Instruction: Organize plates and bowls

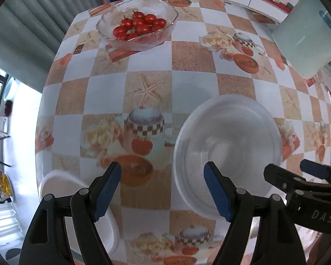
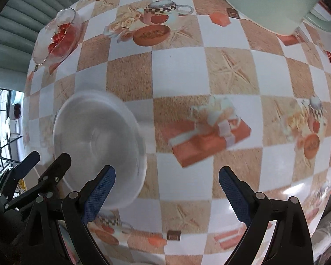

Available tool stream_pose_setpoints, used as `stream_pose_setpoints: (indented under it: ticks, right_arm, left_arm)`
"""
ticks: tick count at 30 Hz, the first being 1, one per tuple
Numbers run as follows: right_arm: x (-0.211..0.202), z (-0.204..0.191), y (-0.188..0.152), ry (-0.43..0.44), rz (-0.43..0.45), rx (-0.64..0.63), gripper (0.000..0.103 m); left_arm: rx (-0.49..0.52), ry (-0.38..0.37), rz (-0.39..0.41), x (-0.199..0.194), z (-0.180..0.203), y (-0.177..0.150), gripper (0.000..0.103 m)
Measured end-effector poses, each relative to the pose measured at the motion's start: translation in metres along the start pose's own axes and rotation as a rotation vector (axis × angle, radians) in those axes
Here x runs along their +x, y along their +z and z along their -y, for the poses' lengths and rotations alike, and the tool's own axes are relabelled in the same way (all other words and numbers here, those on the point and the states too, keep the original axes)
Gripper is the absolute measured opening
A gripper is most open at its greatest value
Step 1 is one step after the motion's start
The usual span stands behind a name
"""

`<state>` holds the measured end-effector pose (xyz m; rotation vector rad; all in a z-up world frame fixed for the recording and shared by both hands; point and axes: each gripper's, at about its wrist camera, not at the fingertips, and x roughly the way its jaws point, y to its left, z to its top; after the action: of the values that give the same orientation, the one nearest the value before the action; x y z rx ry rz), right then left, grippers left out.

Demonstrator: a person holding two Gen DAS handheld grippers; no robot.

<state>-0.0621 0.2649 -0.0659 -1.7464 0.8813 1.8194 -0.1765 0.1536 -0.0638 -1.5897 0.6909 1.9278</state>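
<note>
Left wrist view: my left gripper hangs spread and empty; small white bowl at 7 o'clock, round white shallow plate at 4. Approach step; next, close on a rim. Right gripper likewise spread, empty. Checkered printed tablecloth; corrugated wall beyond.
</note>
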Motion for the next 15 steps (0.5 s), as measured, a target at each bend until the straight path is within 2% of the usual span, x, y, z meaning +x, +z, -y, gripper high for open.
stream_pose_setpoints:
  ticks: [8, 9, 10, 11, 15]
  right_arm:
    - [0.024, -0.007, 0.013, -0.016, -0.025, -0.008, 0.094]
    - [0.028, -0.011, 0.014, -0.014, -0.026, -0.014, 0.09]
    - [0.03, -0.012, 0.013, -0.011, -0.031, -0.023, 0.079]
    - [0.033, -0.014, 0.013, -0.008, -0.042, -0.032, 0.064]
    - [0.037, -0.017, 0.012, 0.035, -0.041, -0.042, 0.047]
  left_arm:
    - [0.017, 0.035, -0.038, 0.024, 0.002, 0.007, 0.08]
    - [0.021, 0.037, -0.045, 0.026, 0.002, 0.007, 0.08]
    - [0.025, 0.029, -0.052, 0.028, 0.002, 0.008, 0.08]
    - [0.028, 0.018, -0.057, 0.029, 0.002, 0.008, 0.075]
    - [0.041, -0.041, -0.076, 0.032, 0.004, 0.006, 0.053]
